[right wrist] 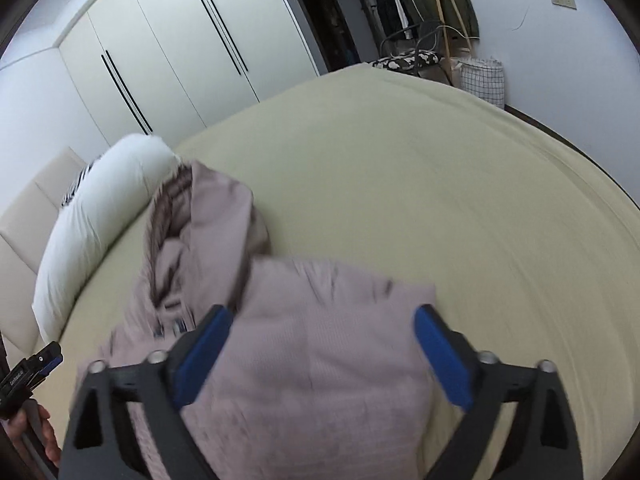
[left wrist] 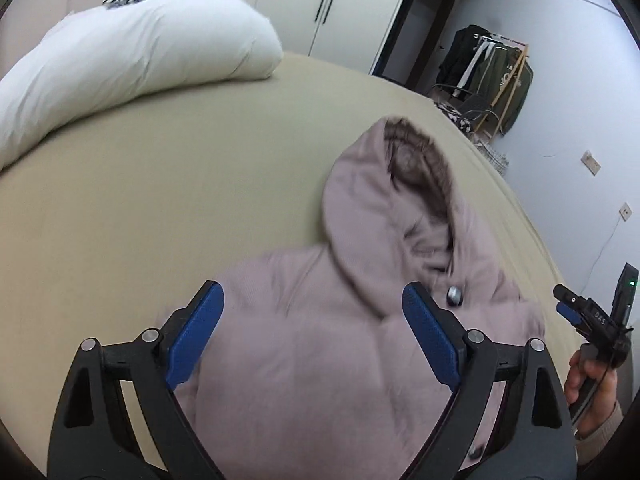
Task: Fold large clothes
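A mauve hooded jacket point(left wrist: 360, 320) with a dark fur-trimmed hood point(left wrist: 420, 168) lies on the beige bed point(left wrist: 160, 200). My left gripper point(left wrist: 314, 312) hovers above its body, open and empty, blue pads spread wide. In the right wrist view the jacket point(right wrist: 320, 360) lies folded under my right gripper point(right wrist: 324, 332), which is also open and empty above it. The hood point(right wrist: 192, 216) points toward the pillow. The right gripper shows at the right edge of the left wrist view point(left wrist: 592, 320). The left gripper shows at the lower left of the right wrist view point(right wrist: 32, 372).
A long white pillow point(left wrist: 120, 60) lies at the head of the bed, also in the right wrist view point(right wrist: 100, 208). White wardrobes point(right wrist: 180, 40) stand beyond. A clothes rack point(left wrist: 492, 76), a chair and a checked laundry basket point(right wrist: 482, 80) stand past the bed's foot.
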A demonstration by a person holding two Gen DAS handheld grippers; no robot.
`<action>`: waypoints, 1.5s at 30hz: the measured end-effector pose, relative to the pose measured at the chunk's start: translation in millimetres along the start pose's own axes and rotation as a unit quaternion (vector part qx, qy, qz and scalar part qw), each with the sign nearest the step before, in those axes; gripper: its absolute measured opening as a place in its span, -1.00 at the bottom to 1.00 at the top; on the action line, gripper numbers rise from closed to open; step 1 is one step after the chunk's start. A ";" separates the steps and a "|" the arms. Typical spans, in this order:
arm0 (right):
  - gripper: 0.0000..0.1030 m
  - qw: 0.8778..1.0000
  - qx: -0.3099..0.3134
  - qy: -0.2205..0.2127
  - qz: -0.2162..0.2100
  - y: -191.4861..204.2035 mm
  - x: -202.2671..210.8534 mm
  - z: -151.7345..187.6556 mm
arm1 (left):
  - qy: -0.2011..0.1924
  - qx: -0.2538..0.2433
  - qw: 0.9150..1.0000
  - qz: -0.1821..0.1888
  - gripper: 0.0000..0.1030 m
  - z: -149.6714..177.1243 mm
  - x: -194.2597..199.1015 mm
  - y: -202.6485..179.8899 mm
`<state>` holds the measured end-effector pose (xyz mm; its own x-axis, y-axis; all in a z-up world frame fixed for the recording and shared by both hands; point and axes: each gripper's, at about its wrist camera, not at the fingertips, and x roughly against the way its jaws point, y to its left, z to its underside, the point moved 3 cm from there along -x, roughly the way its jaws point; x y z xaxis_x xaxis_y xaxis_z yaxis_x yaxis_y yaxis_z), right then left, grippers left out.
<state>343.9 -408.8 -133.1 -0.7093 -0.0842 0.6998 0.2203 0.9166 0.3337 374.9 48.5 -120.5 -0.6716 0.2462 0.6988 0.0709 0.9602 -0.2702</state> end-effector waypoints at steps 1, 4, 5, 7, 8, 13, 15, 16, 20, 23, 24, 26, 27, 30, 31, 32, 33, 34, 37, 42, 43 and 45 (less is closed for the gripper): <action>0.91 1.000 0.003 0.007 -0.004 3.3 -6.1 -7.3 | 0.002 -0.007 1.000 -0.001 0.77 -14.9 -8.5 -7.2; 0.91 0.999 0.014 0.029 -0.027 19.3 -32.8 -33.1 | 0.019 -0.021 1.000 0.000 0.77 -54.8 -42.3 -29.7; 0.91 0.999 0.017 0.034 -0.033 24.8 -41.6 -41.9 | 0.024 -0.021 0.999 0.002 0.77 -66.2 -54.8 -36.4; 0.91 0.997 0.011 0.048 -0.055 34.1 -59.3 -58.3 | 0.029 -0.017 0.999 0.002 0.77 -85.0 -75.0 -47.2; 0.91 0.996 0.004 0.059 -0.067 39.1 -70.7 -67.1 | 0.030 -0.015 0.999 0.004 0.77 -94.7 -86.2 -53.3; 0.91 0.994 0.015 0.072 -0.085 73.7 -111.0 -92.6 | 0.043 -0.018 0.999 -0.020 0.77 -128.3 -142.4 -77.1; 0.91 0.992 0.018 0.088 -0.090 87.6 -129.8 -97.7 | 0.056 -0.025 0.998 -0.033 0.77 -133.3 -165.9 -82.9; 0.91 0.992 0.021 0.092 -0.088 93.9 -137.7 -98.7 | 0.058 -0.036 0.997 -0.043 0.77 -133.8 -174.1 -85.2; 0.91 0.991 0.051 0.100 -0.074 118.9 -164.9 -100.3 | 0.062 -0.058 0.994 -0.066 0.70 -132.4 -199.3 -82.2; 0.91 0.990 0.063 0.118 -0.043 123.6 -185.6 -95.9 | 0.075 -0.049 0.993 -0.071 0.49 -124.5 -213.7 -69.5; 0.89 0.990 0.066 0.122 -0.030 124.0 -192.1 -95.2 | 0.081 -0.045 0.993 -0.068 0.41 -121.8 -219.1 -66.9; 0.83 0.989 0.065 0.127 -0.030 125.4 -201.5 -94.1 | 0.086 -0.045 0.993 -0.063 0.23 -118.4 -225.6 -66.6; 0.76 0.989 0.062 0.130 -0.030 126.2 -205.9 -93.1 | 0.088 -0.048 0.993 -0.060 0.08 -117.4 -227.7 -67.2; 0.45 0.987 0.071 0.143 -0.028 127.9 -216.9 -89.0 | 0.091 -0.053 0.993 -0.053 -0.37 -116.3 -232.2 -70.7; 0.35 0.986 0.075 0.147 -0.029 128.7 -218.8 -87.4 | 0.094 -0.057 0.992 -0.054 -0.49 -115.3 -233.9 -72.5; 0.14 0.985 0.077 0.150 -0.029 129.1 -219.5 -86.4 | 0.095 -0.061 0.992 -0.056 -0.56 -113.9 -234.0 -74.5; -0.09 0.985 0.078 0.149 -0.030 129.1 -218.6 -86.2 | 0.095 -0.060 0.992 -0.054 -0.68 -112.3 -232.1 -76.1; -0.19 0.986 0.080 0.146 -0.030 129.3 -215.8 -86.2 | 0.091 -0.058 0.993 -0.051 -0.76 -112.7 -229.3 -77.1; -0.54 0.988 0.087 0.125 -0.035 129.2 -196.5 -88.2 | 0.070 -0.061 0.995 -0.043 -0.83 -112.1 -211.9 -80.9; -0.66 0.993 0.073 0.073 -0.059 119.4 -131.6 -93.9 | 0.027 -0.070 0.997 -0.022 -0.86 -109.1 -149.1 -81.7; -0.67 0.993 0.072 0.064 -0.066 117.4 -114.4 -92.2 | 0.019 -0.066 0.998 -0.014 -0.86 -107.8 -136.1 -80.0; -0.68 0.993 0.073 0.044 -0.077 113.5 -78.0 -85.8 | -0.004 -0.066 0.998 0.001 -0.86 -100.9 -98.2 -81.8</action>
<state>481.7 -331.7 -95.6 -0.6641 -0.2566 0.7022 0.0098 0.9362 0.3513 509.4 -40.9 -100.2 -0.6776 0.2480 0.6924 0.1686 0.9687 -0.1820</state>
